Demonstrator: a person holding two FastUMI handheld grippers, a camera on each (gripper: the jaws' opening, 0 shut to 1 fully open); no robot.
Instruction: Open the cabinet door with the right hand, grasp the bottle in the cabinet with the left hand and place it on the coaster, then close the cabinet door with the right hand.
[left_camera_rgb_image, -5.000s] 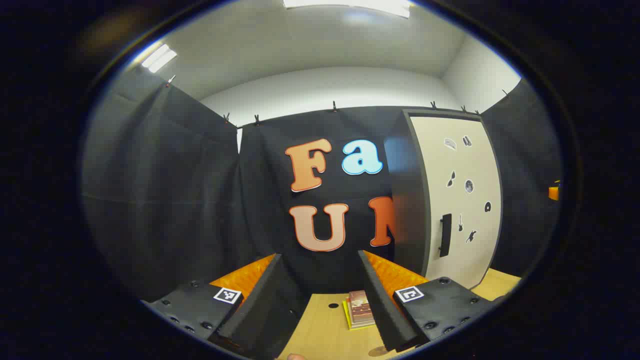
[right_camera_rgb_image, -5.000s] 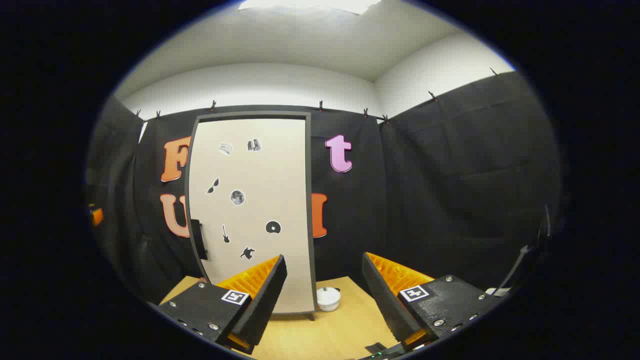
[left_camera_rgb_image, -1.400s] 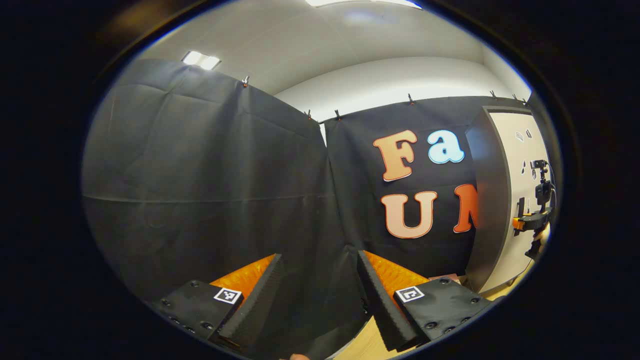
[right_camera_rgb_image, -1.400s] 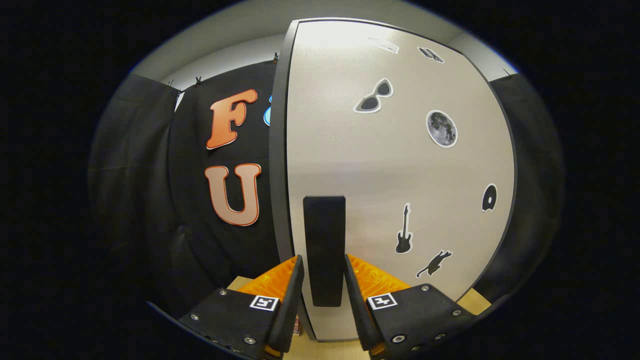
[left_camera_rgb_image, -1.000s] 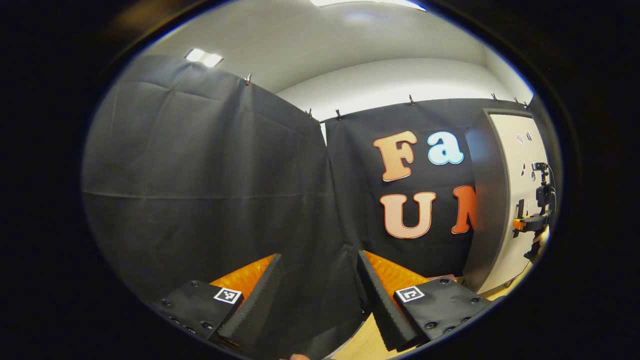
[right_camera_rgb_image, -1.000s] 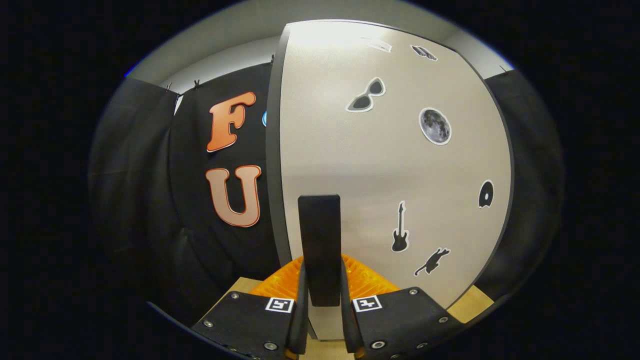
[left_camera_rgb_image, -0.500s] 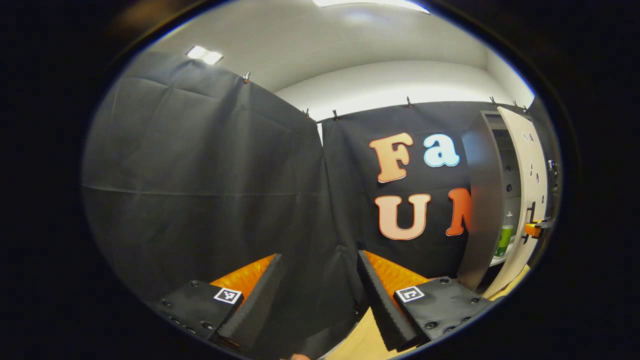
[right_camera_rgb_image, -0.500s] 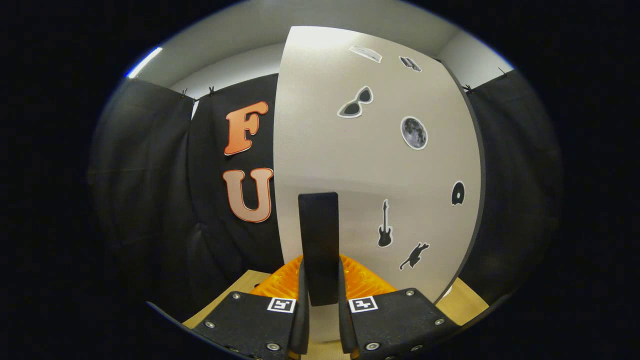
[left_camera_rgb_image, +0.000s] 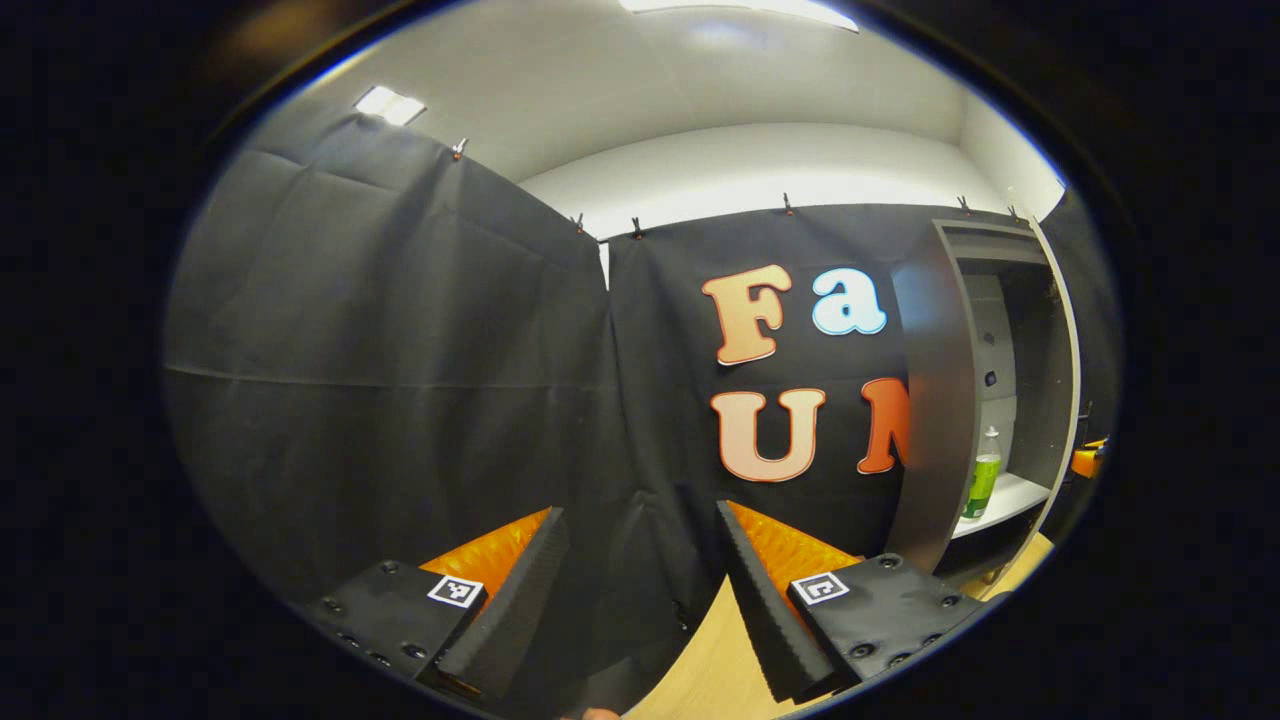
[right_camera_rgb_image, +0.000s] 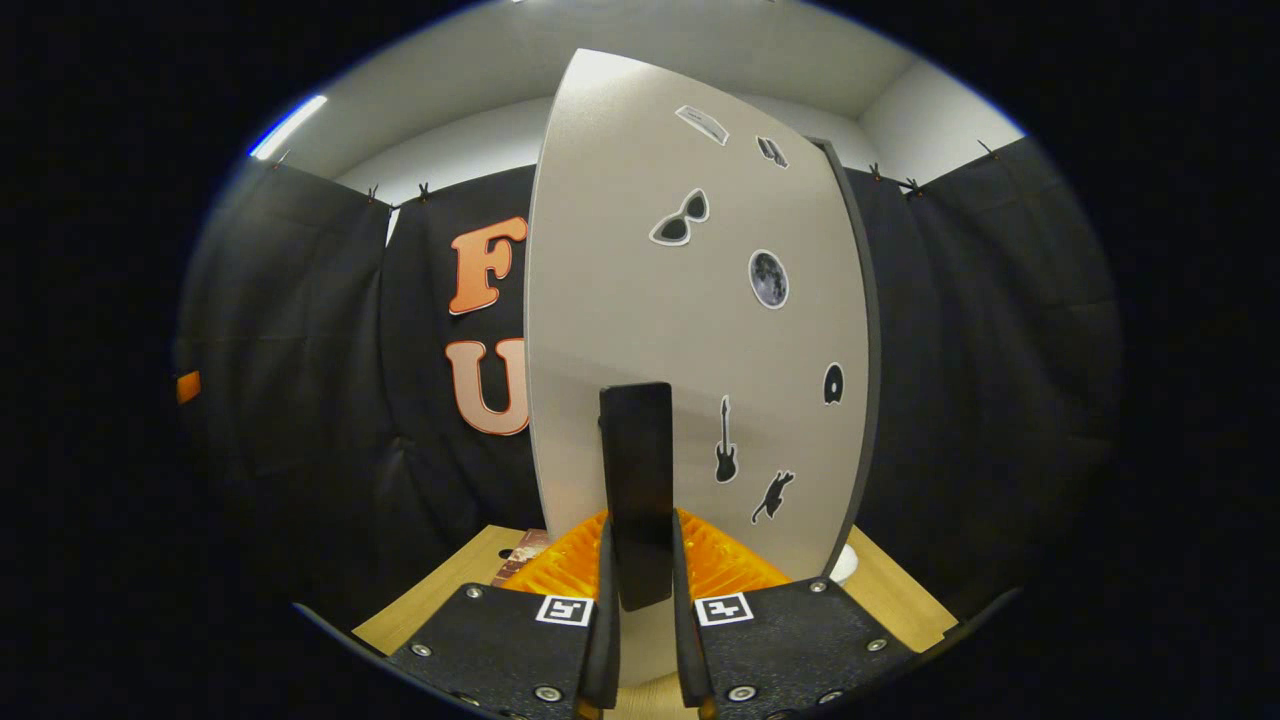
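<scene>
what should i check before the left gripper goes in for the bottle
1. Cabinet door swung open: ok, the inside shows in the left gripper view.
2. Right gripper shut on the door handle: ok, both fingers press its sides.
3. Bottle upright on the cabinet shelf: ok.
4. Left gripper open and empty: ok.
5. Left gripper lined up with the bottle: not ok, the bottle sits far off to its right.
6. Coaster ready on the table: cannot tell.
</scene>
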